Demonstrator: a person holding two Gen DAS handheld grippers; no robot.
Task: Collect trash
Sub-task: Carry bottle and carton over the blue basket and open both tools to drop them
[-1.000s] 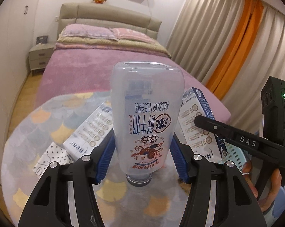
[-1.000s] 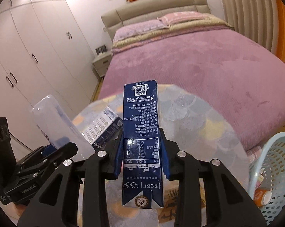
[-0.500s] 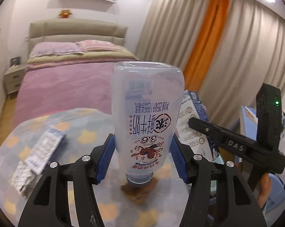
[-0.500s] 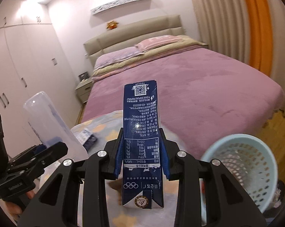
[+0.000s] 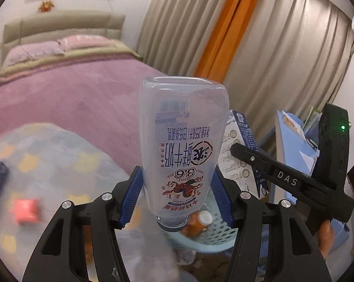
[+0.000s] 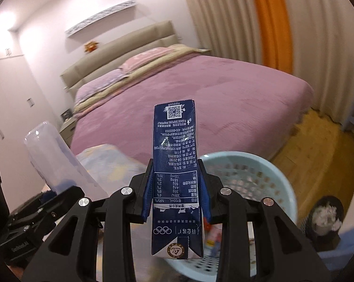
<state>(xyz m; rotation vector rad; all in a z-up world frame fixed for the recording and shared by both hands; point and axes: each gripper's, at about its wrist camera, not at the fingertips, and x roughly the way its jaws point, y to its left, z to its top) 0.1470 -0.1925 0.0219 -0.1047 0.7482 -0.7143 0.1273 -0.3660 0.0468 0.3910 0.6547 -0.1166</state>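
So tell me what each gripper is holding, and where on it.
Left gripper clamps the plastic bottle on its lower body near the neck; right gripper clamps the milk carton near one end.

The left gripper [image 5: 177, 196] has both blue-padded fingers [image 5: 131, 198] pressed flat against the sides of what it carries, the jaws held partway apart by that load and pointing forward and level. The right gripper [image 6: 175, 191] grips likewise, its blue pads [image 6: 147, 196] squeezed against a narrower load, so its jaws stand closer together. The two grippers sit side by side and near each other: the right one shows at the right edge of the left wrist view, with the person's fingertips [image 5: 326, 232] wrapped under its handle, and the left one appears low at the left of the right wrist view.
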